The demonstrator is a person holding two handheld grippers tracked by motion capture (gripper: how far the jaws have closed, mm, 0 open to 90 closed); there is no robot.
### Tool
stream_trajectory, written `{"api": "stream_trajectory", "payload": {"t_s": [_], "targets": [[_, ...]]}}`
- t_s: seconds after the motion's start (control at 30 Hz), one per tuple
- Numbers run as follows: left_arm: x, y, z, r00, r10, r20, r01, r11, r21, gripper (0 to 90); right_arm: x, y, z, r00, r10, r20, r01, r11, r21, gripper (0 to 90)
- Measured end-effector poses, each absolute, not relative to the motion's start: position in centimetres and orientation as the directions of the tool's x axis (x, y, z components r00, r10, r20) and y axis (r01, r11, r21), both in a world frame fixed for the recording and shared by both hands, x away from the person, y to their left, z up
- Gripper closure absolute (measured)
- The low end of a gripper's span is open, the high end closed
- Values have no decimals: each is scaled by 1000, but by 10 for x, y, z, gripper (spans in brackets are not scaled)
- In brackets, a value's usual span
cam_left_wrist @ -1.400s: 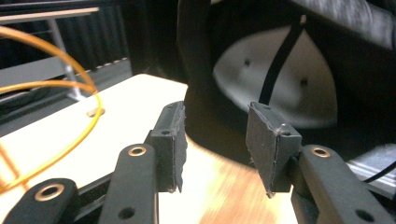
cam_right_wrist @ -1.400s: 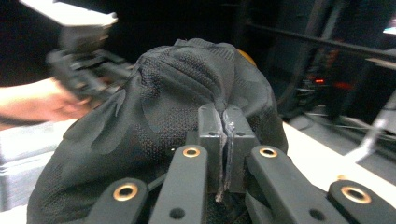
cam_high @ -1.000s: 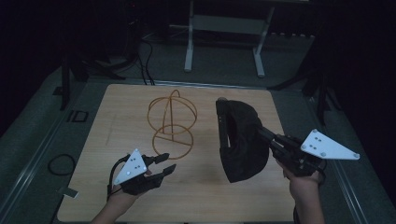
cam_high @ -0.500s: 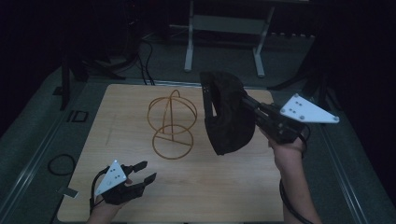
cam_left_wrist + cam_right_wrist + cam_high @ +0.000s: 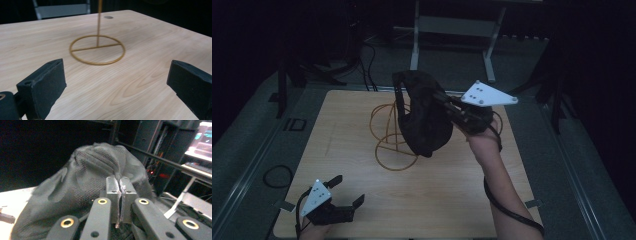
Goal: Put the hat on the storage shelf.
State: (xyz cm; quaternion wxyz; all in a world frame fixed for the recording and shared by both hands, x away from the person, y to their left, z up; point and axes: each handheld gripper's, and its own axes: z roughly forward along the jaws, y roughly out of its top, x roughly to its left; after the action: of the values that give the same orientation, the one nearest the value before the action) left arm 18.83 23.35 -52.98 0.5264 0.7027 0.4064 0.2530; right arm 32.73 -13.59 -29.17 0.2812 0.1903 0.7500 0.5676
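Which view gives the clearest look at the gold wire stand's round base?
The left gripper view: the wire stand's base ring, crossbar and upright post lie close and unobstructed on the wooden table. In the high view the stand looks small, and the black mesh cap overlaps it.

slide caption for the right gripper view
Right tool shut on a fold of black mesh cap, lifted off the table.
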Motion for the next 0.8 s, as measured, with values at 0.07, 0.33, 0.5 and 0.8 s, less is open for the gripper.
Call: {"api": "stream_trajectory", "payload": {"t_s": [0.07, 0.33, 0.5, 0.8], "targets": [[188, 237, -532, 527, 847, -72, 307, -111, 945, 23, 332, -124, -297, -775, 595, -210, -25, 304, 952, 879], [188, 242, -535, 483, 875, -39, 277, -111, 954, 23, 348, -91, -314, -805, 561, -191, 25, 353, 935, 878], [190, 242, -539, 487, 872, -45, 296, -116, 948, 23, 362, -76, -325, -817, 552, -165, 65, 373, 925, 878], [190, 242, -541, 486, 873, -53, 299, -108, 948, 24, 381, -64, -339, -826, 554, -106, 140, 385, 912, 867]]}}
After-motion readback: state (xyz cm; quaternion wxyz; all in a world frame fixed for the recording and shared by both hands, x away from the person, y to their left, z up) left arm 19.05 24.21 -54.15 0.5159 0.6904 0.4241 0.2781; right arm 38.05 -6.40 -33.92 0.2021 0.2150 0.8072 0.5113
